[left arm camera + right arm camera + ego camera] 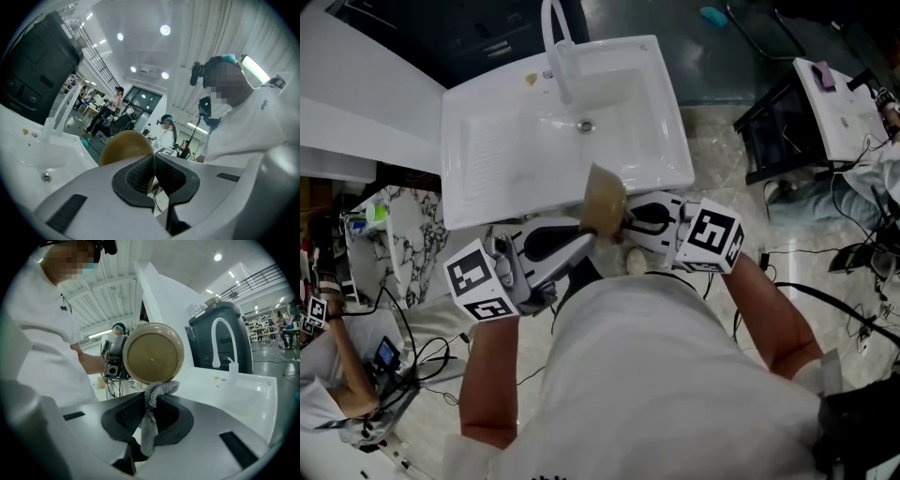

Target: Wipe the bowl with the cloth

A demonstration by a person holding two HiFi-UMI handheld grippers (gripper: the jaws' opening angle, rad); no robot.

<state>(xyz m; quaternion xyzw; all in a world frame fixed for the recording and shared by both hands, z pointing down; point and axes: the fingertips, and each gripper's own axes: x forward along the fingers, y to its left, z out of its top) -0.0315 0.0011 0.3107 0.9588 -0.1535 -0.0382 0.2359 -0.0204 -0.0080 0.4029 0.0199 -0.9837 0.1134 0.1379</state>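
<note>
A tan bowl [605, 200] is held on edge in front of the white sink [487, 159]. My left gripper [587, 236] is shut on its rim, and in the left gripper view the bowl [123, 147] rises just beyond the closed jaws [153, 174]. My right gripper [630, 221] is shut on a grey knitted cloth [151, 427]. The cloth's upper end bunches against the lower edge of the bowl [152, 352], whose round face is turned toward the right gripper [150, 416]. The cloth is hidden in the head view.
The sink has a white faucet [555, 42] and a drain [586, 125] in its basin, with a ribbed drainboard on the left. Cables [431, 356] trail over the floor. Another person [337, 375] sits at the lower left, and a white table [839, 108] stands at the upper right.
</note>
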